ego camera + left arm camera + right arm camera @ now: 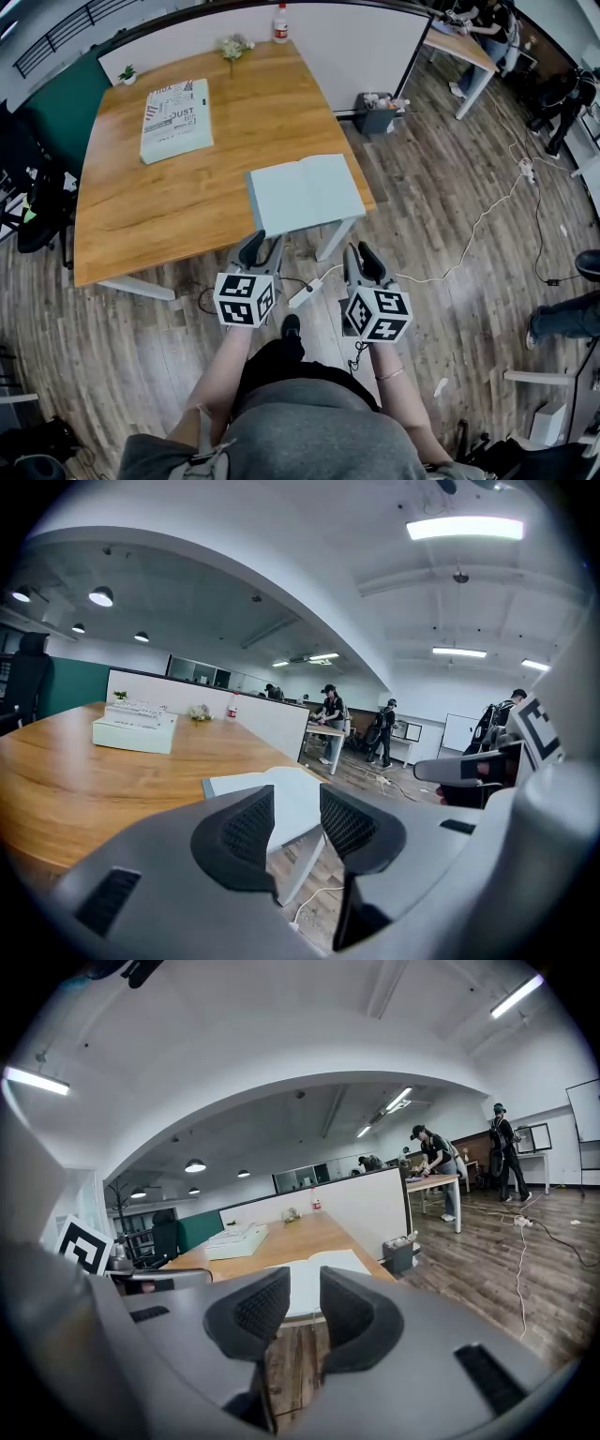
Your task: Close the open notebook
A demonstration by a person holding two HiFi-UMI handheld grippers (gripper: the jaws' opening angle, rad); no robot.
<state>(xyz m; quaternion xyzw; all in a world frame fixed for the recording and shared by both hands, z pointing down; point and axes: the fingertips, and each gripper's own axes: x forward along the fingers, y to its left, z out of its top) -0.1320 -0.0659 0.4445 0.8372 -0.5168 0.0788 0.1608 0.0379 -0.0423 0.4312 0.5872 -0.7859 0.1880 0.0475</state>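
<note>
Pre-contact: notebook is lying open, untouched.
Left tool and right tool are hovering side by side just short of the desk, each with jaws moderately parted and empty, likely readying to catch a cover. The notebook is lying flat at the desk's near right corner, showing pale, blank-looking pages and a centre crease.

Notebook on table near corner; box behind, left.

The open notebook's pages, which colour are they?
Plain pale bluish white; the open notebook shows best in the head view.
</note>
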